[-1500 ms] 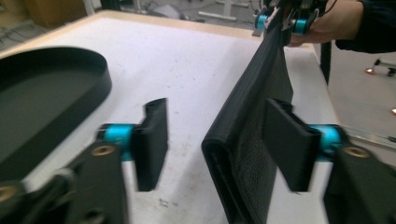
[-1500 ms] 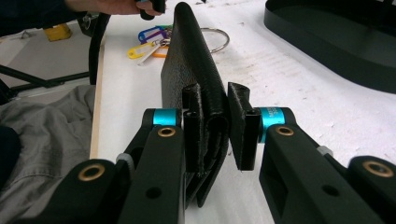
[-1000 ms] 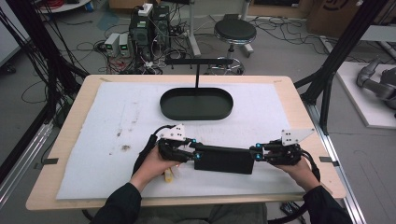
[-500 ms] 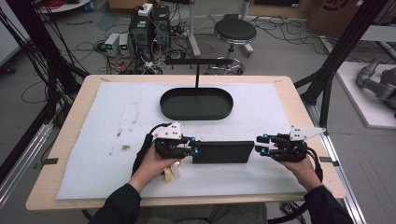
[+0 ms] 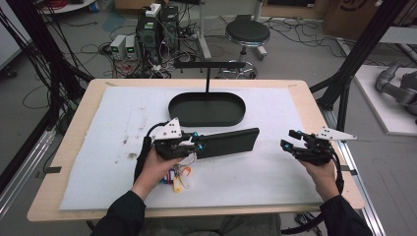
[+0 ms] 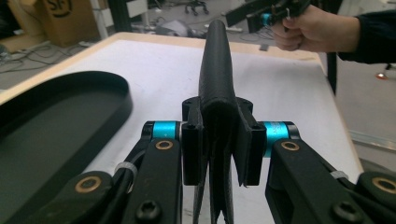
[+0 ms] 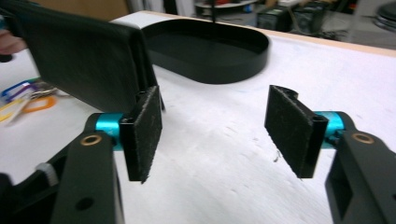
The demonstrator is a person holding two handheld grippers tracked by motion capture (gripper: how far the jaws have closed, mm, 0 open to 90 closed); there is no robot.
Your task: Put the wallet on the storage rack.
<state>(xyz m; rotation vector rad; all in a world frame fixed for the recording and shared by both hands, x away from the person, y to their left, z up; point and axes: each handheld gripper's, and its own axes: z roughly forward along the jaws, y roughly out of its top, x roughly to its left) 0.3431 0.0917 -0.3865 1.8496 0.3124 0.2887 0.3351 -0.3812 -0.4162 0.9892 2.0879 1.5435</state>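
We saw the left tool (image 5: 196,143) clenched on one end of a long black pouch (image 5: 228,142), its two padded jaws pressed against the pouch's folded edge. In the left gripper view the pouch (image 6: 215,60) ran straight out from between the jaws, textured and narrow, pointing toward the far hand. From the high view the pouch lay roughly level just above the white mat (image 5: 113,123) on the tabletop (image 5: 78,108), its free end tipped slightly toward the black oval tray (image 5: 206,109), which sat just behind it without touching.

The right tool (image 5: 290,141) was released: in the right gripper view its jaws stood wide apart with nothing but mat between them, and the pouch's free end (image 7: 88,56) showed beyond the left-hand pad (image 7: 144,133), though we could not tell whether they touched. In the high view that tool hung well apart from the pouch's end, to the right of it.

A bunch of keys with coloured tags (image 5: 177,176) lay on the mat under the left hand (image 5: 155,167), just below the held end of the pouch. Behind the tray a thin black post (image 5: 208,78) with a crossbar rose at the tabletop's far edge.
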